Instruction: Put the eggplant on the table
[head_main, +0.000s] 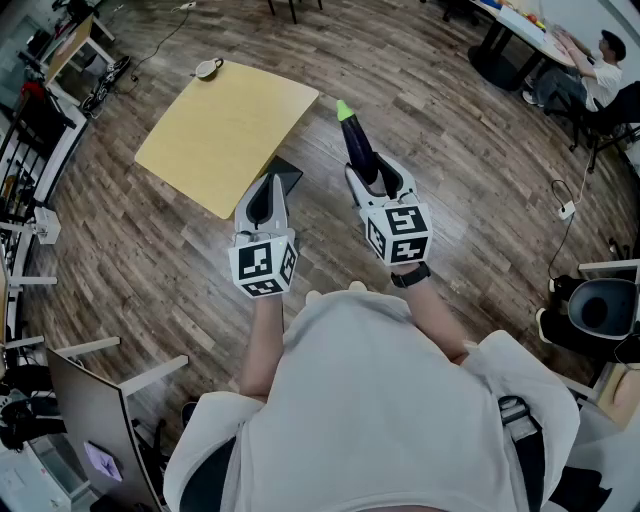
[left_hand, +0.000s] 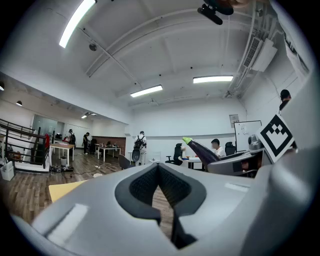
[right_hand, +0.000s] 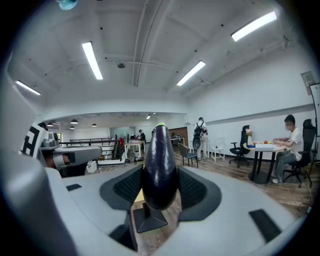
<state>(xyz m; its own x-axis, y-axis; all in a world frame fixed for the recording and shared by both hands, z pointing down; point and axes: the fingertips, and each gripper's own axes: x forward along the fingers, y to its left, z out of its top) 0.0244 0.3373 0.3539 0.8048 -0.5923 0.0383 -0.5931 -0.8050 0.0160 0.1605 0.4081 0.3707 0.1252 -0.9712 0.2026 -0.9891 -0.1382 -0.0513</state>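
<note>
Worktop (head_main: 225, 130) is lying almost wholly bare, only a small round object (head_main: 207, 68) sitting at its far corner. A dark flat thing (head_main: 288, 176) is lying at the near edge, on or below it unclear, crowding the left tongs (head_main: 264, 192). Right tongs (head_main: 372, 175) are hanging over open wood floor (head_main: 450, 170) beside the worktop's right corner, eggplant (head_main: 356, 142) jutting ahead. The gap across to the worktop edge is lying open.

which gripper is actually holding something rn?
The right gripper: its jaws clamp the dark purple eggplant, green tip pointing forward. The left gripper is shut with nothing between its jaws.
</note>
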